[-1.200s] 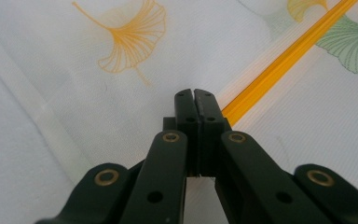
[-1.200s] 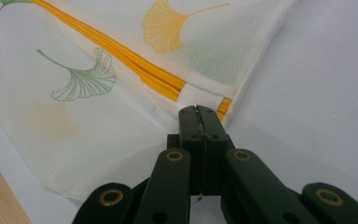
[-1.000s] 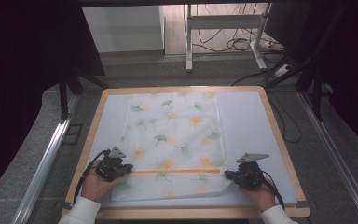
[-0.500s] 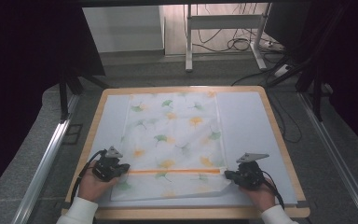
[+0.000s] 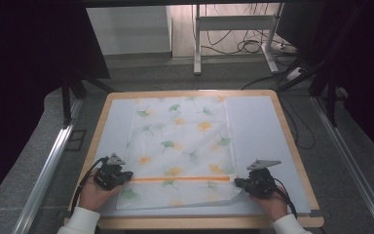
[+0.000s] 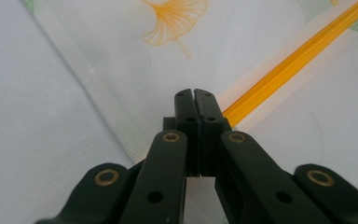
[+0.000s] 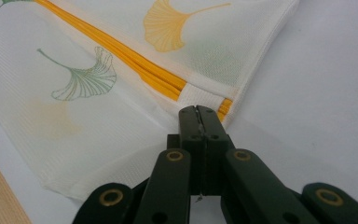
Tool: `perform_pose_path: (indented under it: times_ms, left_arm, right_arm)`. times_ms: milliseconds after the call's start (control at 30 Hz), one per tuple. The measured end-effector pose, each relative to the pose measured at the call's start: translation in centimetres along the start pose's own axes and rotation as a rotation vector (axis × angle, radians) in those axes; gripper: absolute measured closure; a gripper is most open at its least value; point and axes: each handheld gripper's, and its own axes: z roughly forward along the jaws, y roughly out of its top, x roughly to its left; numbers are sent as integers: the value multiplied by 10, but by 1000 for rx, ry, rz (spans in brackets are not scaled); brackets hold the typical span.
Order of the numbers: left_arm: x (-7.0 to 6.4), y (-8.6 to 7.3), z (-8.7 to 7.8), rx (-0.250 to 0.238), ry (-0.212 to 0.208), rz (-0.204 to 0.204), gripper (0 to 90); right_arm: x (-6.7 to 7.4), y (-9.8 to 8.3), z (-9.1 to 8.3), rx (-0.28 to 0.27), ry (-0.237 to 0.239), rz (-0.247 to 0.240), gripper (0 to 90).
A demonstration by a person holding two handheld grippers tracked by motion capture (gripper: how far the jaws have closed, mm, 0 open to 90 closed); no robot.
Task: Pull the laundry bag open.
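Cloth (image 5: 180,146): white, printed with ginkgo leaves, lies flat in the middle of the tabletop (image 5: 263,126), its near end folded over along an orange stripe (image 5: 180,179).
Left gripper (image 5: 113,175): jaws closed together at the stripe's left end, apparently pinching the folded edge (no gap shows between them).
Right gripper (image 5: 255,184): jaws likewise closed, at the stripe's right end by the cloth's corner.
Reason for hold: one grip at each end of the fold probably keeps the edge taut and level for the next fold.
High view: gives the whole cloth, both hands, the matched spacing.
Left gripper view: stripe (image 6: 298,58) runs off diagonally from the jaw tips.
Right gripper view: doubled layer at the corner, wooden tabletop rim (image 7: 0,186) (close by).
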Motion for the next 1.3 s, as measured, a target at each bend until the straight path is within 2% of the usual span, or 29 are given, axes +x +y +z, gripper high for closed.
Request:
perform_pose_path:
  times_ms: [367, 467, 633, 867, 1300]
  left_arm:
    - [3, -2, -3, 1, -5, -12, 900]
    - [4, -3, -4, 5, 11, -8, 900]
    - [8, -6, -5, -2, 0, -22, 900]
    - [8, -6, -6, 2, 16, -16, 900]
    - [10, -8, -8, -7, 8, -27, 900]
  right_arm:
    - [0, 0, 0, 0, 0, 4, 899]
    - [0, 0, 0, 0, -1, 4, 899]
    - [0, 0, 0, 2, 2, 5, 899]
    - [0, 0, 0, 2, 1, 7, 899]
    - [-1, 0, 0, 3, 4, 6, 899]
